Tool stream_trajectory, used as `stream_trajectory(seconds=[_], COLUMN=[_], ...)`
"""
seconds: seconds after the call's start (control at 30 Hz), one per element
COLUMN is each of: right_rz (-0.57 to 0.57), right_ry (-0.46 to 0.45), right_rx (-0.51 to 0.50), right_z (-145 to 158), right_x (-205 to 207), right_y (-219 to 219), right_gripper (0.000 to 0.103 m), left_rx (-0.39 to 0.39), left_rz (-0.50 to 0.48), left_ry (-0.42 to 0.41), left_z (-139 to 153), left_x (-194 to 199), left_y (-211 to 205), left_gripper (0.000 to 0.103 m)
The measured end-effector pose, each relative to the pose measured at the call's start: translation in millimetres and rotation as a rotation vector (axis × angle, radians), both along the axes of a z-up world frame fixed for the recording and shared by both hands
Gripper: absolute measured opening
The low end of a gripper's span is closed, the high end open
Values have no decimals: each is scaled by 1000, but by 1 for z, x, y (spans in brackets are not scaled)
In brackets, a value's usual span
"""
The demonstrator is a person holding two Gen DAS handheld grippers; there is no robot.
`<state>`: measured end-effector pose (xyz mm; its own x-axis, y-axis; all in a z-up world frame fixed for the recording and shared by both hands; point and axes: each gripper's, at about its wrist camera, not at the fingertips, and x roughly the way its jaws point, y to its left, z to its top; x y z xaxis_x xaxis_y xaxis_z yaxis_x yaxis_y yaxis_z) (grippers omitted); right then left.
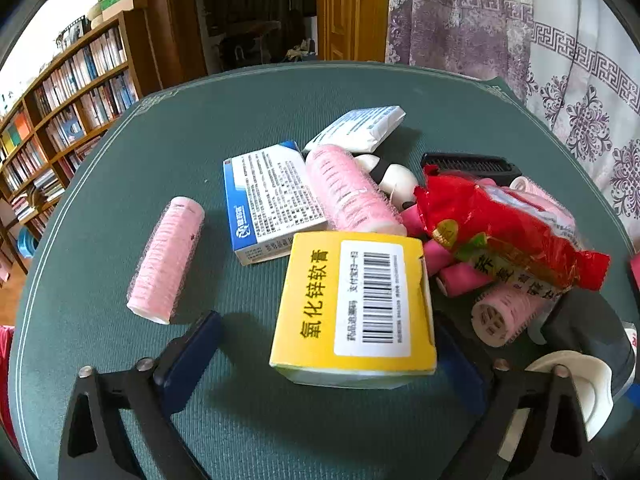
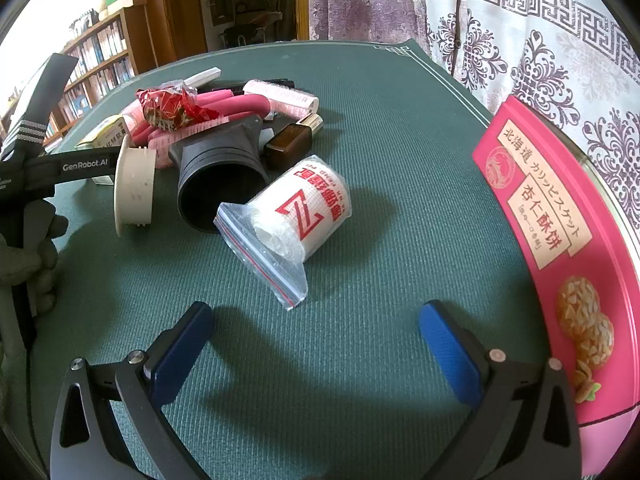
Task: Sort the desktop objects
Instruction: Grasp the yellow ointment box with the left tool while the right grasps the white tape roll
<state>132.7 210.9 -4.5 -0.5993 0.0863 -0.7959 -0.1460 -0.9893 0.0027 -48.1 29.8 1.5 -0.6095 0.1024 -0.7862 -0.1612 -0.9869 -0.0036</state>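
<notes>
We are holding the left gripper [image 1: 328, 344] spread wide around the yellow box [image 1: 354, 306], its pads not touching it. The right gripper [image 2: 316, 340] is hanging apart over the green bench [image 2: 360, 360], nothing between its fingers. Just ahead, the bagged tape roll [image 2: 304, 216] is lying beside the black cup [image 2: 218, 184]. Farther back, 1 pink roller [image 1: 166, 260] is lying apart from the pile.

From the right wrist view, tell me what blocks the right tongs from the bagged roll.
Nothing visible: only bare green mat lies between the open right tongs and the bagged roll.
</notes>
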Motion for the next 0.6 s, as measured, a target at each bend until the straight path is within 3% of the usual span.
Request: stream_trajectory(seconds=[0.03, 0.1, 0.3, 0.43, 0.6], right_rz=[0, 0, -4, -34, -28], right_ry=[1, 1, 33, 74, 107], right_rx=[0, -1, -52, -180, -139], right_z=[0, 0, 3, 12, 27], right_x=[0, 0, 5, 12, 6], right_y=[0, 0, 7, 27, 28], right_gripper=[103, 103, 100, 89, 88], left_rx=[6, 17, 152, 158, 188], left_rz=[-7, -26, -141, -185, -188], left_ry=[24, 37, 48, 67, 77], left_z=[3, 4, 9, 10, 15], left_x=[4, 9, 23, 32, 37], left_y=[-1, -2, -14, -9, -14], left_gripper=[64, 48, 46, 46, 46])
